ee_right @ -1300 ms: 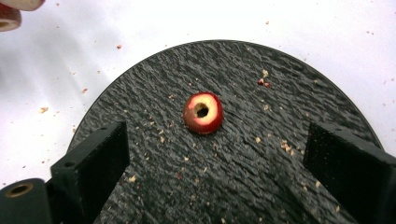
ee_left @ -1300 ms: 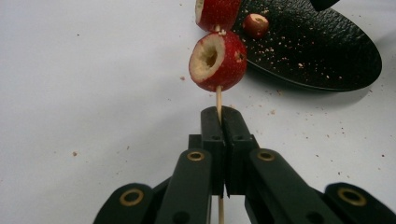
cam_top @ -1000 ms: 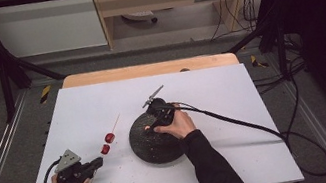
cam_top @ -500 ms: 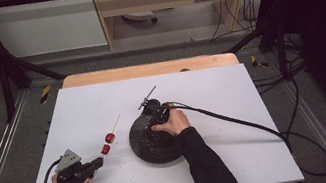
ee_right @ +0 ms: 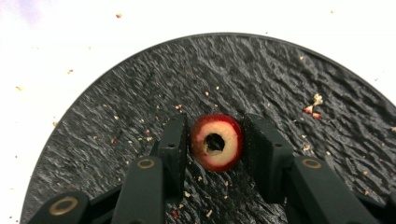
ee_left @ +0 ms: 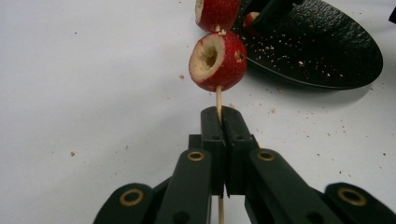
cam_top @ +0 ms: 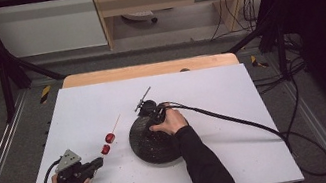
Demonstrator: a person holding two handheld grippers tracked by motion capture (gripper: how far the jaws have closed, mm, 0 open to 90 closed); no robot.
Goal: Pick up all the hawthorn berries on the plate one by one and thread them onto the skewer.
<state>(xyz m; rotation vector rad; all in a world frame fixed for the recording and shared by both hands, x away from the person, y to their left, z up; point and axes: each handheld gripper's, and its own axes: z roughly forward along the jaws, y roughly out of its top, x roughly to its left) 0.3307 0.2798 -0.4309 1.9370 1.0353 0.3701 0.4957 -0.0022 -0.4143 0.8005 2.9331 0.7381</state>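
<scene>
A thin wooden skewer [ee_left: 218,95] carries two cored red fruits [ee_left: 218,60], and my left gripper [ee_left: 219,112] is shut on its lower end. In the high view that gripper [cam_top: 96,163] lies near the table's front left, with the skewered fruits [cam_top: 107,143] just beyond it. My right gripper [ee_right: 215,135] points down onto a black textured plate [ee_right: 140,93]. Its jaws have just been closing, and the pads now sit against both sides of a third cored red fruit [ee_right: 215,142] that lies on the plate. From above, the right hand covers that gripper [cam_top: 151,114].
The black plate [cam_top: 153,149] sits mid-table on a white board [cam_top: 231,89], strewn with small crumbs. The right gripper's cable [cam_top: 237,121] trails off to the right. A wooden strip [cam_top: 97,77] borders the far edge, and metal rails run along both sides.
The right hand has edged slightly toward the plate's far left rim. The left hand and its skewer have stayed put.
</scene>
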